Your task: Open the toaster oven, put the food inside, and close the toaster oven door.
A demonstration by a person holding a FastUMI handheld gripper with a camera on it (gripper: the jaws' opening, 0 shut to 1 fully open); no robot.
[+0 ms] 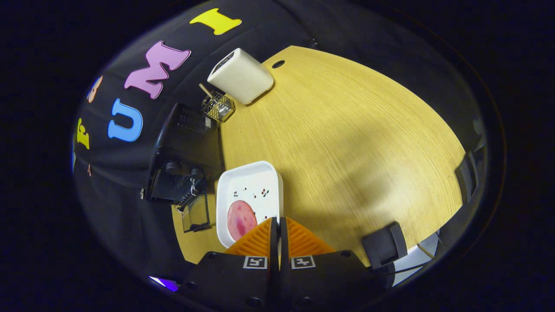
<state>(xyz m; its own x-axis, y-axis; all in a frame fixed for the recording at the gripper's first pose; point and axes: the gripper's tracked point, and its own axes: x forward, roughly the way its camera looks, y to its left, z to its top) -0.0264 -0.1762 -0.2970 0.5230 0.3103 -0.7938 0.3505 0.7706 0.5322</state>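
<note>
One pink round slice of food (241, 219) lies in a white square dish (260, 173) just ahead of the gripper (278, 225), whose fingers are pressed together, empty. It looks thin, soft and probably slippery, so pinching its near edge, or taking the stiff dish rim, seems safer. Beyond and beside the dish stands the black toaster oven (180, 173), its glass door (195, 213) seemingly dropped open. Farther along the smooth wooden table (347, 130) sit a wire basket (217, 106) and a cream box (241, 76).

A light wooden table (347, 143) with a cable hole (278, 64) stands before a black cloth wall (130, 195).
</note>
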